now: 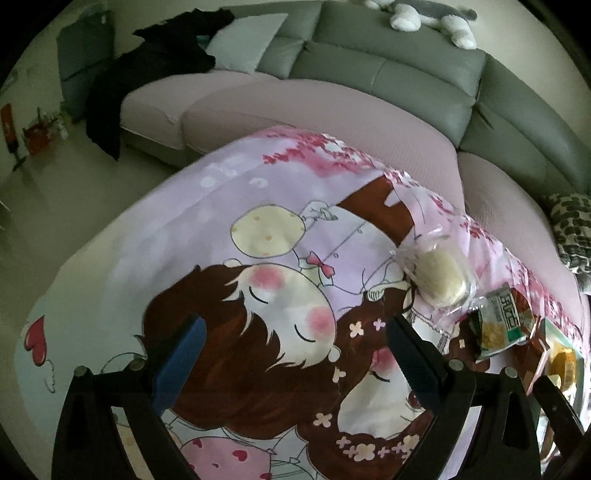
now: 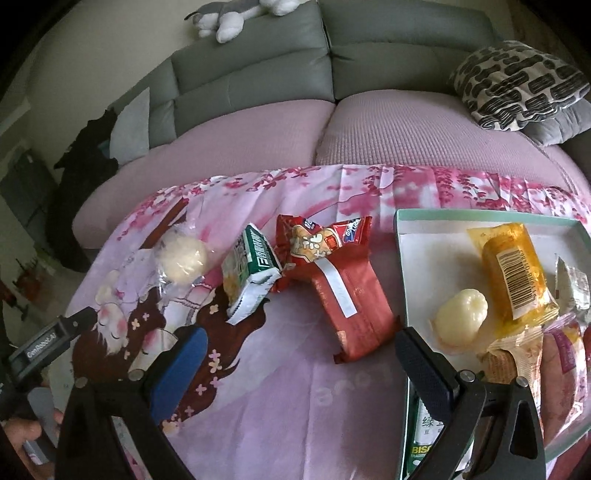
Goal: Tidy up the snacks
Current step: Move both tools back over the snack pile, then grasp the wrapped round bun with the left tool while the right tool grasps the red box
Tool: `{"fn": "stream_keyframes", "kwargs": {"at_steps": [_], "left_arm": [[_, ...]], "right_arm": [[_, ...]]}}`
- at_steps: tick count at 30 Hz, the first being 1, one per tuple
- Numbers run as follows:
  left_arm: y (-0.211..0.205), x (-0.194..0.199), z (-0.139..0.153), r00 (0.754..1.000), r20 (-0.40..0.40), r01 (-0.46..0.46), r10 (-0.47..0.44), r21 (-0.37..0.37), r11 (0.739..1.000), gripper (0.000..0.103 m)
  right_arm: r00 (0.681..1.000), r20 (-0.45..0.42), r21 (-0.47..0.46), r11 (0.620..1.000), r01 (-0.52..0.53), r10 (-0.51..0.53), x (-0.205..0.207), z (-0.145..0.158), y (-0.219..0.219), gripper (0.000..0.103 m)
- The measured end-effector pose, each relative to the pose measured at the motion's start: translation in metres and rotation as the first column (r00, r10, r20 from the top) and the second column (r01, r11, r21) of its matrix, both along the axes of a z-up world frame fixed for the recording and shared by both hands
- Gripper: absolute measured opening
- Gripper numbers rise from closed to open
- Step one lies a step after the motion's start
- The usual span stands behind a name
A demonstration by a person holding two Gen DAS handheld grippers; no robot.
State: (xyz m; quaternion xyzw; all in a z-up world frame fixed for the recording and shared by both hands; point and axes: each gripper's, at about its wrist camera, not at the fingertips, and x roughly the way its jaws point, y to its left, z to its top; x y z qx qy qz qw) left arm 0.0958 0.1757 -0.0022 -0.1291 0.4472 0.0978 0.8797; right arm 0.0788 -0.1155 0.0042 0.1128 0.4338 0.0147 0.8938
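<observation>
Left tool point(image 1: 295, 354): blue-padded fingers spread wide, holding nothing, above the cartoon-printed pink cloth point(image 1: 229, 206) that covers the desk. Right tool point(image 2: 297, 360): fingers likewise spread wide and empty, the left finger over the cloth, the right finger over the near-left corner of the white tray point(image 2: 400, 258). In the right wrist view the tray, on the right of the cloth, holds a pale ridged snack in clear wrap point(image 2: 461, 314), just beside it an orange packet with a barcode point(image 2: 515, 273), a silver-wrapped item at the right edge, and further wrappers at the near edge partly hidden by the tool. Left of the tray, on the cloth, lie in a row: a long red packet point(image 2: 351, 306), a smaller red packet point(image 2: 317, 240) touching its far end, a green-and-white packet point(image 2: 249, 273) beside that, and farthest left a round pale bun in clear film point(image 2: 183, 256). The left wrist view shows the same bun point(image 1: 439, 277) and the green-and-white packet point(image 1: 498, 325) ahead and to the right of the left tool. Beyond the desk: a sofa with pink seat cushions point(image 2: 236, 147) and grey backrests, a black-patterned pillow point(image 2: 517, 85), and a grey-and-white plush toy point(image 2: 236, 14) on the sofa back.
</observation>
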Motion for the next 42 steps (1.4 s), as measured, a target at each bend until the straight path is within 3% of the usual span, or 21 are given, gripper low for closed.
{"fn": "stream_keyframes", "kwargs": {"at_steps": [6, 10, 17, 23, 32, 35, 37, 42], "left_arm": [[0.0, 0.015, -0.008, 0.997, -0.023, 0.078, -0.08, -0.072, 0.994, 0.098], [-0.012, 0.032, -0.003, 0.989, -0.012, 0.146, -0.147, -0.077, 0.986, 0.098], [-0.034, 0.071, 0.009, 0.967, 0.026, 0.256, -0.255, -0.144, 0.956, 0.098], [-0.061, 0.096, -0.002, 0.952, 0.005, 0.301, -0.307, -0.213, 0.929, 0.098], [-0.089, 0.119, -0.025, 0.945, -0.072, 0.295, -0.318, -0.221, 0.929, 0.095], [-0.09, 0.12, -0.026, 0.947, -0.066, 0.29, -0.314, -0.243, 0.926, 0.085], [-0.09, 0.118, -0.024, 0.949, -0.056, 0.288, -0.311, -0.247, 0.925, 0.073], [-0.088, 0.112, -0.022, 0.955, -0.042, 0.274, -0.293, -0.249, 0.929, 0.06]], "right_arm": [[1.0, -0.006, -0.044, 0.999, 0.007, -0.008, 0.001, -0.004, -0.006, 0.103], [1.0, -0.005, -0.052, 0.998, 0.026, -0.026, 0.003, -0.003, -0.012, 0.102], [1.0, 0.016, -0.069, 0.998, 0.012, -0.011, 0.019, 0.002, -0.007, 0.089], [1.0, -0.005, -0.11, 0.994, -0.005, 0.004, 0.034, -0.004, -0.005, 0.08], [0.999, -0.045, -0.113, 0.994, -0.003, -0.002, 0.043, -0.02, -0.013, 0.065], [0.999, -0.044, -0.116, 0.993, -0.001, -0.004, 0.044, -0.021, -0.014, 0.052], [0.999, -0.043, -0.104, 0.995, 0.002, -0.007, 0.043, -0.021, -0.017, 0.052], [0.999, -0.028, -0.068, 0.998, 0.017, -0.019, 0.038, -0.017, -0.022, 0.046]]}}
